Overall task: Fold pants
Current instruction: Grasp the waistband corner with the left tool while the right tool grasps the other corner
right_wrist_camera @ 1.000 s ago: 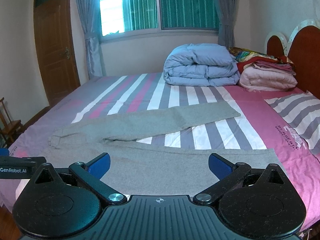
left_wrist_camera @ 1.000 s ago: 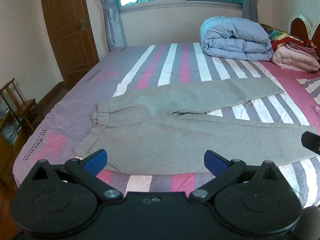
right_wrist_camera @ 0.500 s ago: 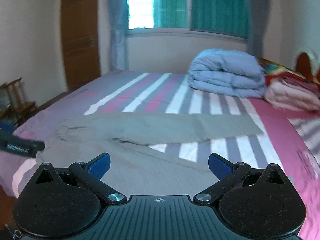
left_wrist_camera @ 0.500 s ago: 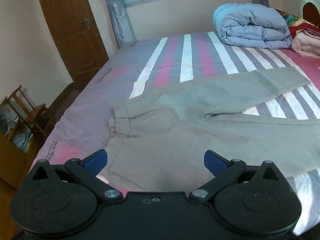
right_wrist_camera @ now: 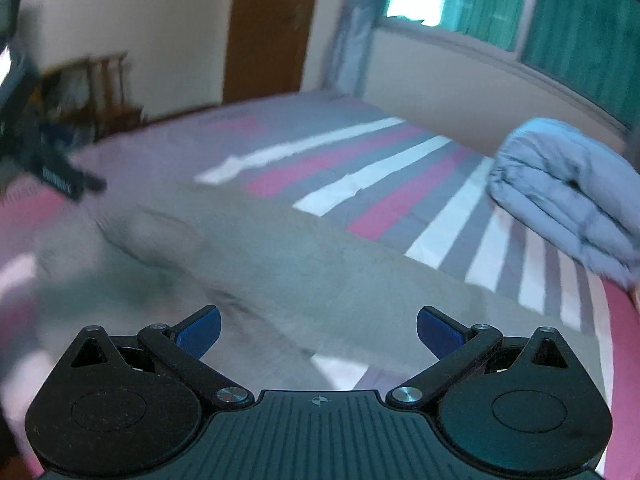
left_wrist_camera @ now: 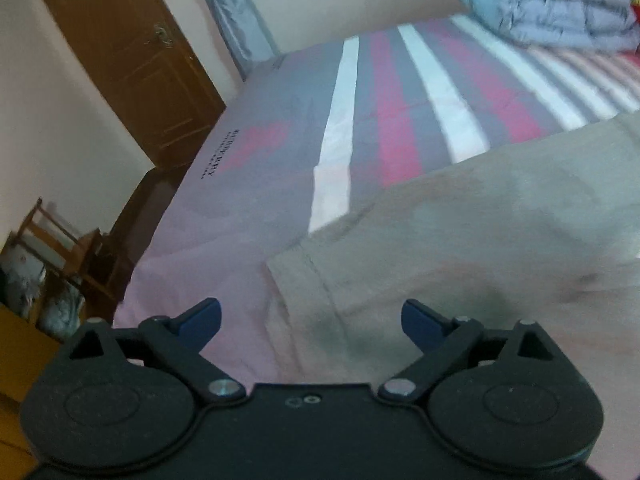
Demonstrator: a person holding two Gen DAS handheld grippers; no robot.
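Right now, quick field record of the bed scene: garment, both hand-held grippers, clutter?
garment: grey pants lying flat on the striped bed sheet, unfolded, waistband toward the door side
left hand-held gripper: jaws wide and closing, above the waistband, nothing between the pads
right hand-held gripper: open, above the pants' leg area, holding nothing
clutter: folded blue duvet at the far side of the bed, apart from the pants
image quality: right wrist view motion-blurred
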